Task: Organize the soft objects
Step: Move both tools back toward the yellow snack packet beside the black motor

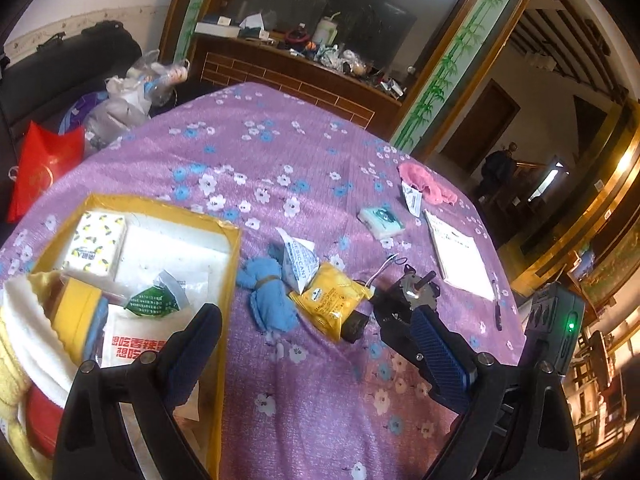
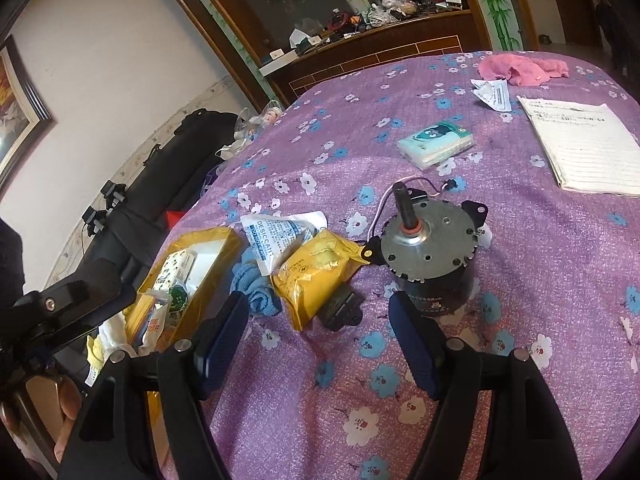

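Observation:
My left gripper (image 1: pixel 316 340) hangs open over the purple flowered tablecloth (image 1: pixel 280 152), with nothing between its fingers. Its left finger (image 1: pixel 196 344) overlaps the yellow box (image 1: pixel 231 280). That box holds a lemon-print tissue pack (image 1: pixel 96 246), a green sachet (image 1: pixel 154 300) and a white towel (image 1: pixel 28 320). Just ahead lie a tied blue cloth (image 1: pixel 266 292), a desiccant packet (image 1: pixel 300 260) and a yellow packet (image 1: pixel 332 300). My right gripper (image 2: pixel 320 336) is open too and empty, just short of the yellow packet (image 2: pixel 316 276) and the blue cloth (image 2: pixel 256 288). A pink cloth (image 2: pixel 520 68) lies far back.
A heavy metal motor (image 2: pixel 432 256) stands upright by my right finger (image 2: pixel 416 340). A teal tissue pack (image 2: pixel 436 144), a lined notebook (image 2: pixel 584 148), a second white packet (image 2: pixel 494 94) and a pen (image 1: pixel 497 308) lie beyond. A dark object (image 2: pixel 340 308) sits under the yellow packet.

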`<state>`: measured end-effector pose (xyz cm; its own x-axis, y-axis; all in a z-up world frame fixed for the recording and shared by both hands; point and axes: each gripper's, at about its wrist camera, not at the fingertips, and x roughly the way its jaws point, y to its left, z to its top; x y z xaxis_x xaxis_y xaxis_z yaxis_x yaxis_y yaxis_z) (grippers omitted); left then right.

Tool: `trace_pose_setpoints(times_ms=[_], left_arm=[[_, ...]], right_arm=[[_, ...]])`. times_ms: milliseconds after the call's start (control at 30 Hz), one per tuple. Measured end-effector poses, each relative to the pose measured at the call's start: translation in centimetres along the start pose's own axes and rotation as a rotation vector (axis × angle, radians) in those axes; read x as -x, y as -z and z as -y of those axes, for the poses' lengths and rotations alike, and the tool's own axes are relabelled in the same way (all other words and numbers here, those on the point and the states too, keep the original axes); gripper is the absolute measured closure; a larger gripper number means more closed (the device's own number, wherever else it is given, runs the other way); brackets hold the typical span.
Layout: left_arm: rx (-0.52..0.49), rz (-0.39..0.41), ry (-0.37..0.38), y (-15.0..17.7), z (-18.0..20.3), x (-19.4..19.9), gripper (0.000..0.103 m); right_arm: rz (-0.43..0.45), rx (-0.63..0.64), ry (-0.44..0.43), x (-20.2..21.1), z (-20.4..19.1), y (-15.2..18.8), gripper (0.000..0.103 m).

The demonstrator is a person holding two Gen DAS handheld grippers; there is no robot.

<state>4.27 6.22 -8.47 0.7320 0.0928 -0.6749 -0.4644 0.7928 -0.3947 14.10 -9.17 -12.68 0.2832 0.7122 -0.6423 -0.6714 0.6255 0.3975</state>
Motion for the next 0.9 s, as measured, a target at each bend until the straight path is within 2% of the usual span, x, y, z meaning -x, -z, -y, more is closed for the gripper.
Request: trace_pose_setpoints(times_ms=[500, 900], left_arm=[[0.009, -0.058, 0.001, 0.4, 0.2, -1.1, 0.006], [-0.003, -0.084, 0.001, 0.0, 0.9, -2.1, 0.006]], right_arm=[[-0.003, -0.04, 0.019, 0.0, 0.8, 0.3, 0.04], [0.022, -0.117, 0.002, 0.8, 2.3, 0.2, 0.055]])
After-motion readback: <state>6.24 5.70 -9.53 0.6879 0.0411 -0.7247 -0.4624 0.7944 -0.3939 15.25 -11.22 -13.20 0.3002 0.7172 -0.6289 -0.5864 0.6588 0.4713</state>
